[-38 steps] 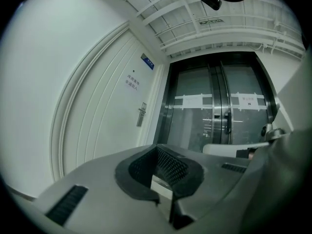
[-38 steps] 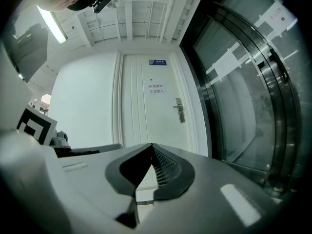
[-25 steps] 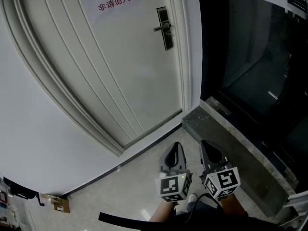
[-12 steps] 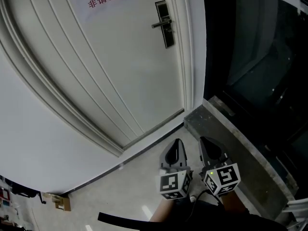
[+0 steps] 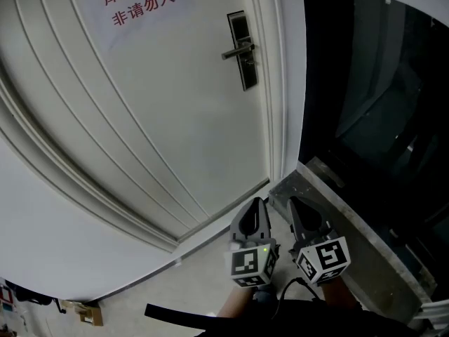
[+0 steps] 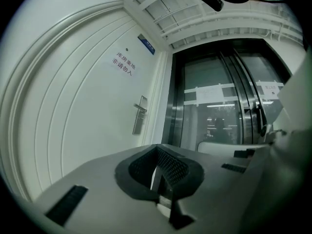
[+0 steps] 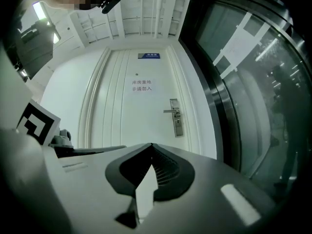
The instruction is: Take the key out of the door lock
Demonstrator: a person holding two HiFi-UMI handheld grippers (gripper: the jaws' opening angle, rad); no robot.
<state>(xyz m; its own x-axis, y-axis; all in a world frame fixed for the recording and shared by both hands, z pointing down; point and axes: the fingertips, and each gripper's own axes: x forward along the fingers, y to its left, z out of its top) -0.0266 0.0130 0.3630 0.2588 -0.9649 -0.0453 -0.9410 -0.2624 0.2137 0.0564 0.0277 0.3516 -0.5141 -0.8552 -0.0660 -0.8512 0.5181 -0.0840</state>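
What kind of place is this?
Probably an indoor corridor in an office or commercial building: a closed white door with a lever lock and a red-lettered notice, and a dark glass wall beside it.

Left gripper [image 5: 257,203], right gripper [image 5: 295,205] side by side, jaws together, empty.

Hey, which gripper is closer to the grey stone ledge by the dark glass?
Right. The right gripper hangs just beside the ledge, jaws together. The left gripper lies beyond the right one, on the side of the white door, also shut.
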